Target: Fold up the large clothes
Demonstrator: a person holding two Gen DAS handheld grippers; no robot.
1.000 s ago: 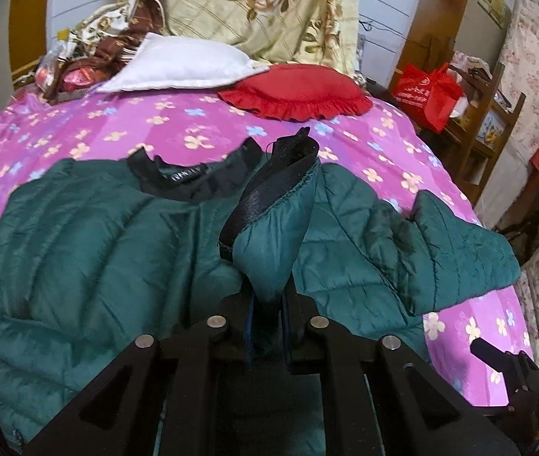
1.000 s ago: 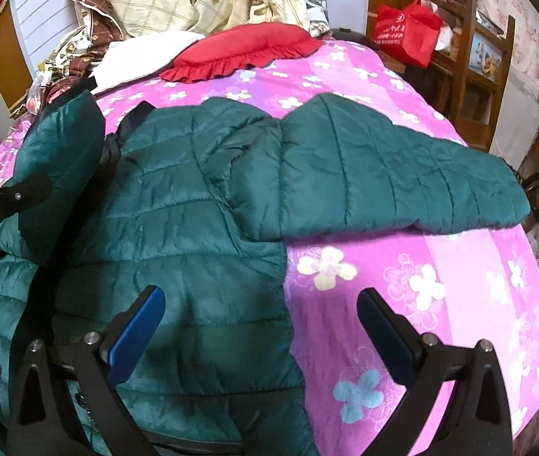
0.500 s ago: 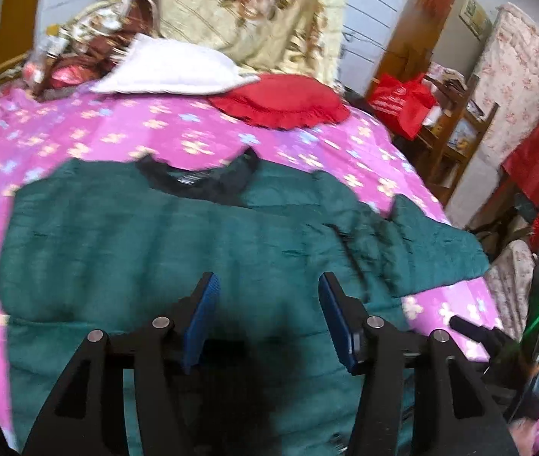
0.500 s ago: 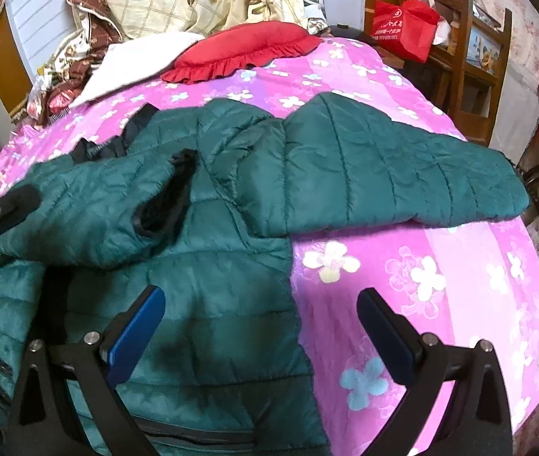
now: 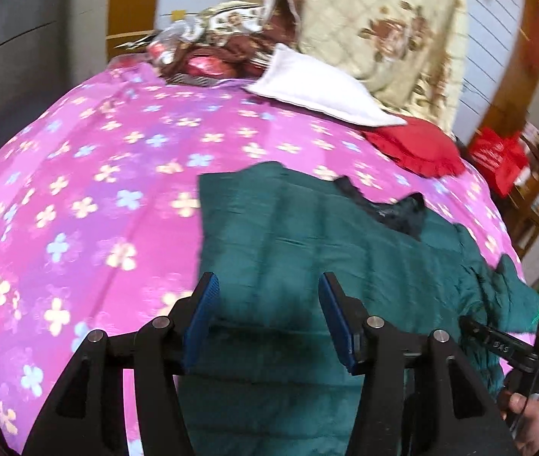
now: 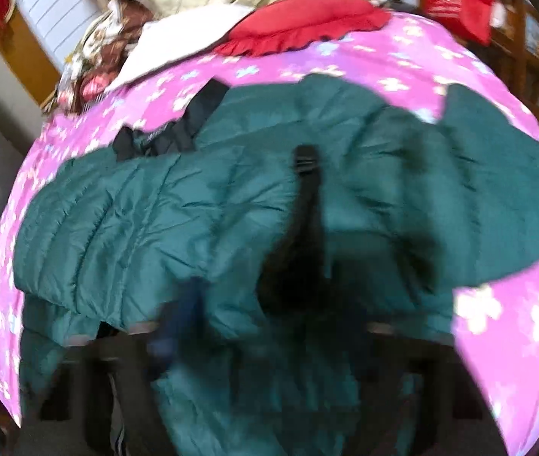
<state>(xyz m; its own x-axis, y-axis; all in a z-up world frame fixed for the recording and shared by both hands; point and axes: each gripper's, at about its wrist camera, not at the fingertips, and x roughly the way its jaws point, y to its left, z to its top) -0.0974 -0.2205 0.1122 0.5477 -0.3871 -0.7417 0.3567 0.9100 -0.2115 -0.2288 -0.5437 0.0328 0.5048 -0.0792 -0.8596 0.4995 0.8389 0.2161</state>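
Note:
A dark green quilted jacket (image 5: 307,235) lies flat on the pink flowered bedspread (image 5: 79,190), its black collar (image 5: 391,209) toward the pillows. One sleeve lies folded across the body (image 6: 136,220) with its black cuff (image 6: 303,174) near the middle. The other sleeve (image 6: 497,174) stretches out to the right. My left gripper (image 5: 267,304) is open and empty above the jacket's left side. My right gripper (image 6: 288,326) is low over the jacket's middle; it is badly blurred and only one blue pad (image 6: 182,315) shows faintly.
A white pillow (image 5: 322,91), a red frilled cushion (image 5: 417,148) and a floral quilt (image 5: 383,19) sit at the bed's head. A red bag (image 5: 497,155) and a wooden chair stand to the right. The right gripper's handle (image 5: 505,345) shows at the lower right.
The left gripper let go of the sleeve, which now lies across the jacket, and swung left. The right gripper has moved in over the jacket's middle.

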